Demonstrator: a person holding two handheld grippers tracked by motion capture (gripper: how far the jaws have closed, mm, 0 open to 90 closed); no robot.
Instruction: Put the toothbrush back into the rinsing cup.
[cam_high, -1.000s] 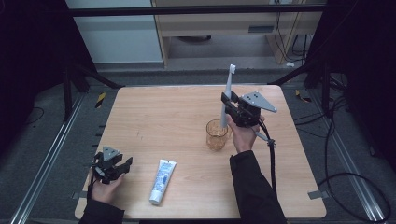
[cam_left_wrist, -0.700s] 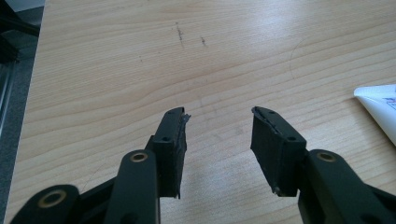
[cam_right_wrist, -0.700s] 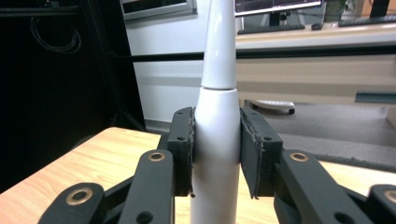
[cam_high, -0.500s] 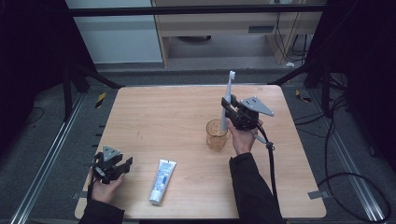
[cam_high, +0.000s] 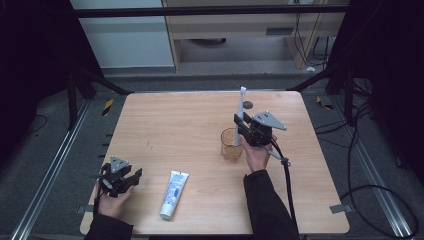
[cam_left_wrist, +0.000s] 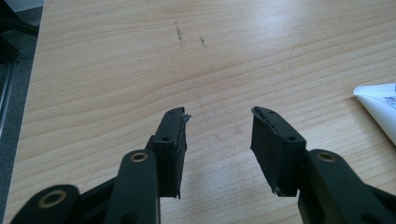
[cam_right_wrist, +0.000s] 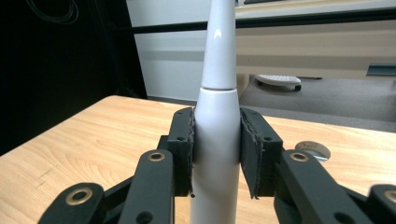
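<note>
Toothbrush is being held upright, clamped in right hand-held gripper, for lowering into cup; left hand-held gripper is being rested apart, empty.

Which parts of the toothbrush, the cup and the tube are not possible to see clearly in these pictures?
- Electric toothbrush: in the right gripper view the top edge cuts off its head and the bottom edge its base; the pads cover its sides.
- Cup: in the high view the right gripper hides its far right rim, so whether the brush's base is inside it is unclear.
- Toothpaste tube: print too small in the high view; the left gripper view's right edge cuts it off.
</note>
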